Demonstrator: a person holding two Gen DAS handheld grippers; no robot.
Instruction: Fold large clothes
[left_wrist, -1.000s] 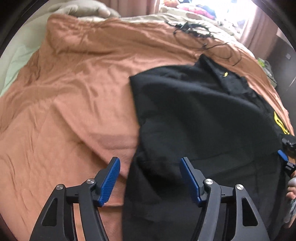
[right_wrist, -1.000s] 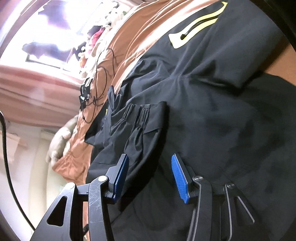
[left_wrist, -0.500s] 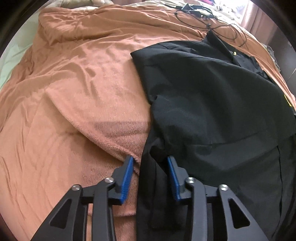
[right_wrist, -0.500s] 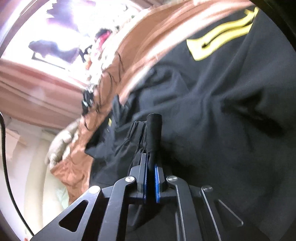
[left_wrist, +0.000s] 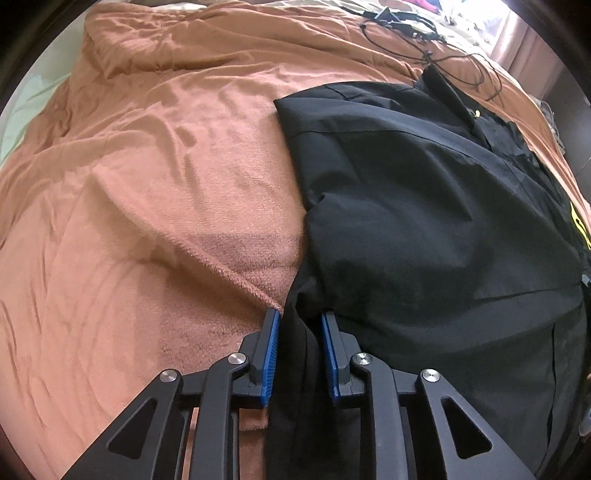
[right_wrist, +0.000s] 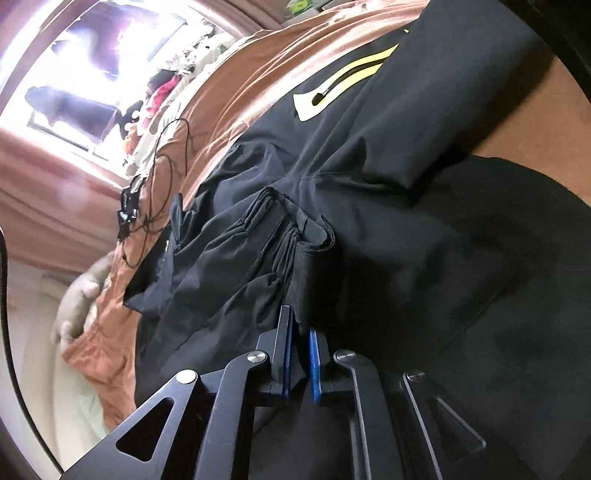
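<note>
A large black jacket (left_wrist: 424, 206) with yellow markings lies spread on a brown blanket (left_wrist: 155, 192) on a bed. My left gripper (left_wrist: 300, 321) straddles the jacket's near left edge, its blue pads close on either side of a fold of black cloth. In the right wrist view the jacket (right_wrist: 406, 229) fills the frame, with a yellow stripe (right_wrist: 347, 81) at the top. My right gripper (right_wrist: 300, 325) is shut on a bunched cuff of the jacket (right_wrist: 306, 258).
Black cables (left_wrist: 424, 40) lie on the blanket beyond the jacket's collar; they also show in the right wrist view (right_wrist: 155, 177). A bright window and pink curtain (right_wrist: 55, 177) are far off. Pale sheets (left_wrist: 22, 110) edge the blanket at left.
My left gripper has come down to the jacket's edge and narrowed around the cloth. My right gripper has shut on the cuff and holds it.
</note>
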